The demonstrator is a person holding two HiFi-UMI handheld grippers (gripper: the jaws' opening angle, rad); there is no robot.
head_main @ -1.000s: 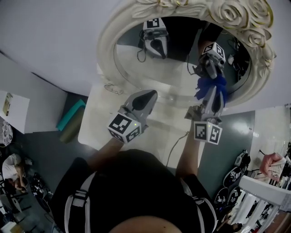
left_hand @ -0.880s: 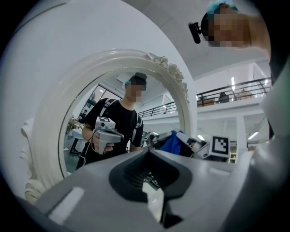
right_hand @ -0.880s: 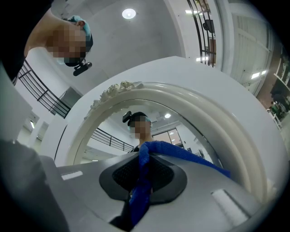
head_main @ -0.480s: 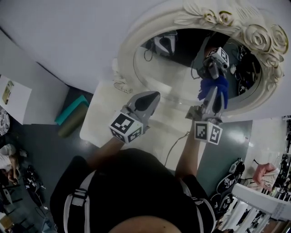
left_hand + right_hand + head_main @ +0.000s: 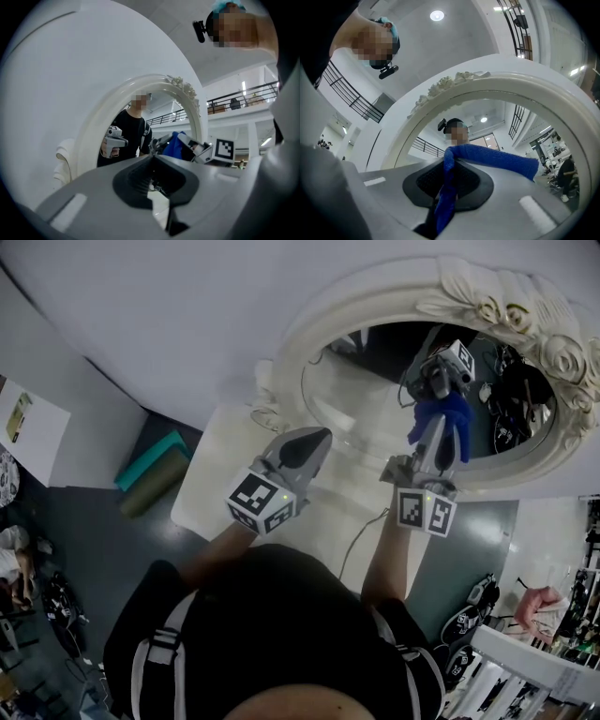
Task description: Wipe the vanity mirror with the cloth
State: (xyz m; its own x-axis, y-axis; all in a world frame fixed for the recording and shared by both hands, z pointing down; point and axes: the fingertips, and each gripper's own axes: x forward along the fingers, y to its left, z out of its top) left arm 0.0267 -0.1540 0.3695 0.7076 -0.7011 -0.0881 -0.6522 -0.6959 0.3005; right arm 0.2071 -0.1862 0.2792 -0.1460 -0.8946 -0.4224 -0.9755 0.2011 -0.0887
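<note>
Cloth [image 5: 497,159], blue, is pinched between the right gripper's [image 5: 449,165] closed jaws. Its free end spills past the tips to their right and meets the vanity mirror [image 5: 370,413] glass straight ahead. The left gripper's [image 5: 152,160] jaws are pressed together on nothing, with the mirror's white frame near ahead of their tips.

The person wears a black short-sleeved top [image 5: 281,634] with pale grey webbing straps [image 5: 161,652] and buckles at each shoulder. The left gripper [image 5: 312,435] and the right gripper [image 5: 439,427] have smooth grey tapering shells, with dark ribbed pads [image 5: 140,180] inside. Each carries a cube of black-and-white square markers [image 5: 261,504] with a small green light. A thin cable [image 5: 359,542] trails from the right one.
</note>
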